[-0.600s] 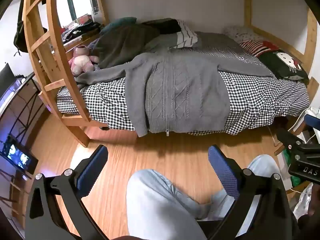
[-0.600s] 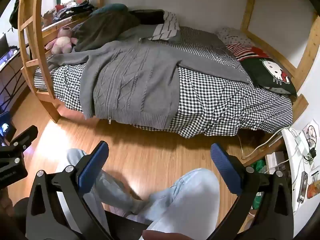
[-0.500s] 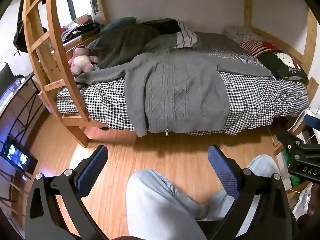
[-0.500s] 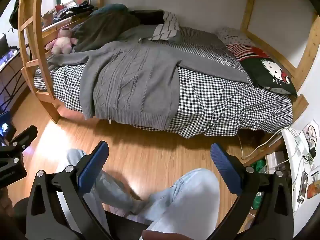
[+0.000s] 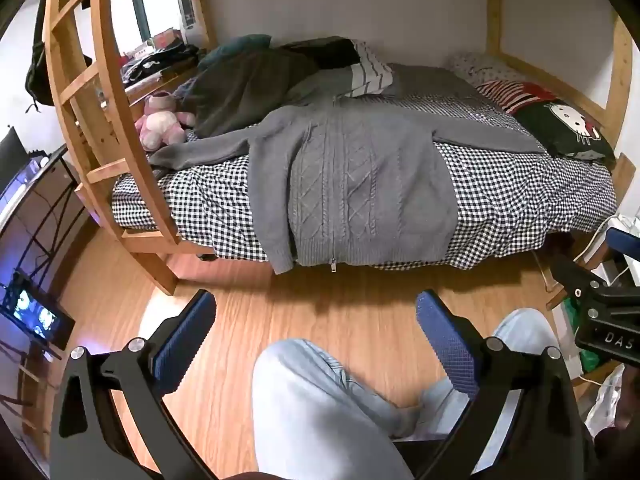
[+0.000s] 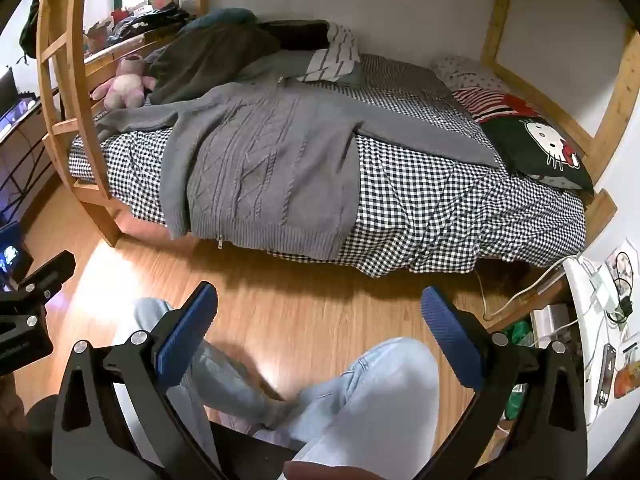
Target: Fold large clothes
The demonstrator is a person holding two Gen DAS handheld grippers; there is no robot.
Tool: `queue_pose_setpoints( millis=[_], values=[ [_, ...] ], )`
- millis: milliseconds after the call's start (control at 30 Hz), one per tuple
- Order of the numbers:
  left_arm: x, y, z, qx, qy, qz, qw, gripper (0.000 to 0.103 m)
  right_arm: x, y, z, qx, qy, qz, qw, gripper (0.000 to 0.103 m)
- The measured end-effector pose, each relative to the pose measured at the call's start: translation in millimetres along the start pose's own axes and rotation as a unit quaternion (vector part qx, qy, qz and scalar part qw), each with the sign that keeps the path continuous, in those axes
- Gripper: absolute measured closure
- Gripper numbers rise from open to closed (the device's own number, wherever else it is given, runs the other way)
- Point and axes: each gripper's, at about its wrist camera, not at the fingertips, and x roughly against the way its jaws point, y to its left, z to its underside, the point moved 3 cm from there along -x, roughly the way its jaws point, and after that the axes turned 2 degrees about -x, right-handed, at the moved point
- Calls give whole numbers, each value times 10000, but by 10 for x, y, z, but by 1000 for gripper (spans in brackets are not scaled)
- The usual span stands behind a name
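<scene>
A grey cable-knit zip cardigan (image 5: 360, 184) lies spread flat on the black-and-white checked bed (image 5: 520, 196), sleeves out to both sides, its hem hanging over the near bed edge. It also shows in the right wrist view (image 6: 268, 168). My left gripper (image 5: 316, 320) is open and empty, held over the wooden floor well short of the bed. My right gripper (image 6: 320, 312) is open and empty, likewise back from the bed above the person's jeans-clad legs (image 6: 360, 400).
A wooden bunk ladder (image 5: 104, 120) stands at the bed's left end. A pink plush toy (image 5: 160, 124), a dark blanket pile (image 5: 248, 88) and a black cat-face pillow (image 5: 568, 128) lie on the bed. Cables and a white shelf (image 6: 592, 280) are at right.
Both grippers have shifted slightly; the view of the bed has barely changed. The cardigan has not moved.
</scene>
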Motion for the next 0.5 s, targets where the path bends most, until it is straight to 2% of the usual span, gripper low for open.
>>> queue_pose_setpoints(
  millis=[500],
  values=[
    [-56,-17,12,-12,21,38,10000,4,13,-5,-6,-2,-8,-6,10000,3]
  ],
)
